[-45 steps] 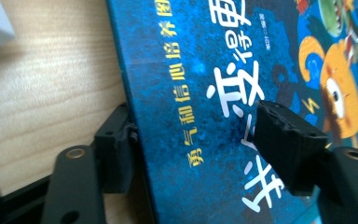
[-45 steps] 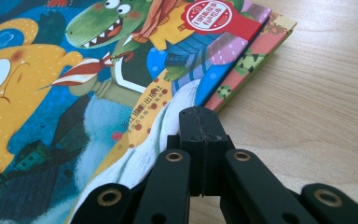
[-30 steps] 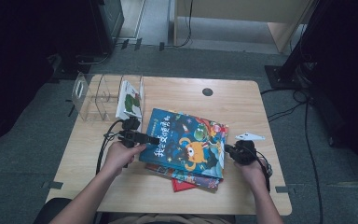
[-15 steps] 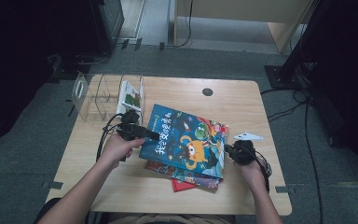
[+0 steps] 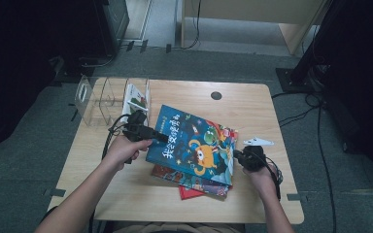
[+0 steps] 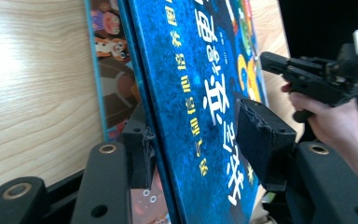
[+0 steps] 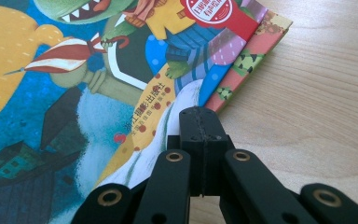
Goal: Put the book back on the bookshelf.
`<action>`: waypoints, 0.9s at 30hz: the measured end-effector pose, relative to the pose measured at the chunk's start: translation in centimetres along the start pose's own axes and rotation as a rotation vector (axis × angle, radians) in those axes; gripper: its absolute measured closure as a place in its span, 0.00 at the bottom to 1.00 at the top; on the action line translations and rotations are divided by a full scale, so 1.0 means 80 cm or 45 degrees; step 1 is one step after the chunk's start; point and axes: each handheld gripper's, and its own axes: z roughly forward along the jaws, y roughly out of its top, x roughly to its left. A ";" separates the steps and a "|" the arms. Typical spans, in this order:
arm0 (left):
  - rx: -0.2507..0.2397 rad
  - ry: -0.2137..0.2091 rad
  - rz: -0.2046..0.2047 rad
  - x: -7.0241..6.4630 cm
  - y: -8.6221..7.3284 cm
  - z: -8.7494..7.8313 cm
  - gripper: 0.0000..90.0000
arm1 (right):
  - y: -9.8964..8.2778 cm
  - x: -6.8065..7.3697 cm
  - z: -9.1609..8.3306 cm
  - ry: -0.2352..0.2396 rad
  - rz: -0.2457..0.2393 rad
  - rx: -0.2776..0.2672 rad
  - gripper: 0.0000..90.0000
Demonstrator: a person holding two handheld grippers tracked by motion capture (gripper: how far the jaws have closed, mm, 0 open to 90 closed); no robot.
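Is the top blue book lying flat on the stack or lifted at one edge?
Lifted at its left edge: the blue book tilts between the left gripper jaws, above the book below.

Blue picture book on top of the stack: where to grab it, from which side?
Grip the blue book at its left edge, tongs level, coming from the holder side. That edge is tilted up off the stack, giving room for a jaw beneath. The left tongs already straddle it; one pad stands off the cover.
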 end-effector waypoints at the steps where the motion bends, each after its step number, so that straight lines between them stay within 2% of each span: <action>1: 0.004 0.004 0.006 -0.002 0.000 0.001 0.56 | 0.000 0.000 0.000 0.005 0.002 0.000 1.00; 3: 0.031 -0.022 0.022 -0.006 0.002 0.007 0.58 | -0.001 -0.001 0.000 0.011 0.003 -0.003 1.00; 6: 0.050 0.003 0.059 -0.018 0.004 0.018 0.59 | -0.001 -0.002 0.000 0.018 0.007 -0.008 1.00; 7: 0.050 -0.022 0.060 -0.019 0.005 0.018 0.60 | -0.002 -0.002 0.000 0.018 0.006 -0.010 1.00; 8: 0.040 -0.037 0.053 -0.020 0.006 0.017 0.62 | -0.002 -0.002 0.000 0.017 0.007 -0.011 1.00; 10: 0.040 -0.029 0.066 -0.023 0.008 0.013 0.64 | -0.002 -0.002 0.000 0.019 -0.002 -0.014 1.00; 12: 0.042 -0.036 0.058 -0.023 0.011 0.008 0.66 | -0.002 -0.002 0.000 0.031 0.001 -0.016 1.00; 17: 0.046 -0.019 0.049 -0.024 0.017 -0.005 0.69 | -0.001 0.006 0.004 0.057 -0.027 -0.020 1.00; 21: 0.069 -0.044 0.046 -0.024 0.017 -0.011 0.70 | 0.001 0.014 0.008 0.077 -0.047 -0.025 1.00; 24: 0.062 -0.088 0.049 -0.025 0.019 -0.018 0.73 | 0.002 0.019 0.011 0.098 -0.059 -0.031 1.00; 27: 0.078 -0.070 0.063 -0.031 0.021 -0.020 0.74 | 0.003 0.024 0.013 0.101 -0.081 -0.033 1.00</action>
